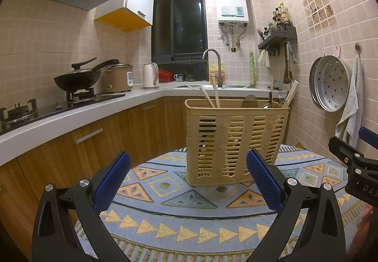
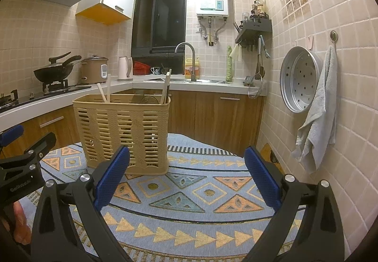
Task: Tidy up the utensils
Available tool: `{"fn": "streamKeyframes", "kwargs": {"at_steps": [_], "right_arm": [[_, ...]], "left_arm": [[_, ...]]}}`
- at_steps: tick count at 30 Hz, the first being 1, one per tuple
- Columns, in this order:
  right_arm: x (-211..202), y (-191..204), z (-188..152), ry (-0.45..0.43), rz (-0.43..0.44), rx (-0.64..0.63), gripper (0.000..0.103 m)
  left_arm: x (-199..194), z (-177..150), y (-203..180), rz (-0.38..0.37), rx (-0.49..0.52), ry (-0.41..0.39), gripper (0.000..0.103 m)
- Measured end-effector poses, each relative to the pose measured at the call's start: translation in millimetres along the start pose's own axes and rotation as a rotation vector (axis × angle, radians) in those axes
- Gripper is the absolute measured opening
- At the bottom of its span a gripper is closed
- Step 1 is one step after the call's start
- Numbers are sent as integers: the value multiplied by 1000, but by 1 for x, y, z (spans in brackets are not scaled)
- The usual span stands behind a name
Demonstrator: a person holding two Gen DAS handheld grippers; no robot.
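Observation:
A tan slotted utensil basket (image 1: pixel 234 139) stands upright on a round table with a blue patterned cloth (image 1: pixel 189 210). Chopsticks (image 1: pixel 213 94), a dark spoon (image 1: pixel 249 101) and other utensils stick up out of it. My left gripper (image 1: pixel 187 181) is open and empty, just in front of the basket. In the right wrist view the basket (image 2: pixel 122 129) stands ahead to the left, with chopsticks (image 2: pixel 165 87) in it. My right gripper (image 2: pixel 186 177) is open and empty, to the right of the basket. The left gripper's body (image 2: pixel 21 167) shows at the left edge.
A counter (image 1: pixel 78 113) with a wok (image 1: pixel 78 78), rice cooker (image 1: pixel 118 78) and kettle (image 1: pixel 150 75) runs along the left. A sink and tap (image 1: pixel 212 61) stand at the back. A steamer tray (image 2: pixel 298 79) and towel (image 2: pixel 316 115) hang on the right wall.

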State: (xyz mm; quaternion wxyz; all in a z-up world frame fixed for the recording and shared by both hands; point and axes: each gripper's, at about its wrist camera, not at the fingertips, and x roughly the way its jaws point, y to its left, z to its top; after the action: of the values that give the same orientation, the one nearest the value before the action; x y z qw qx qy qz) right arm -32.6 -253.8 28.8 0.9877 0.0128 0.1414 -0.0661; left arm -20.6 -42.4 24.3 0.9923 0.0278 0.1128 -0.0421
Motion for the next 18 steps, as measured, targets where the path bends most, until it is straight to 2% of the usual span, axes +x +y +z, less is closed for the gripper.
{"fn": "streamKeyframes", "kwargs": {"at_steps": [18], "right_arm": [[4,0,-1,24,-16,7,93]], "left_arm": [[5,0,2,31,3,13,95]]}}
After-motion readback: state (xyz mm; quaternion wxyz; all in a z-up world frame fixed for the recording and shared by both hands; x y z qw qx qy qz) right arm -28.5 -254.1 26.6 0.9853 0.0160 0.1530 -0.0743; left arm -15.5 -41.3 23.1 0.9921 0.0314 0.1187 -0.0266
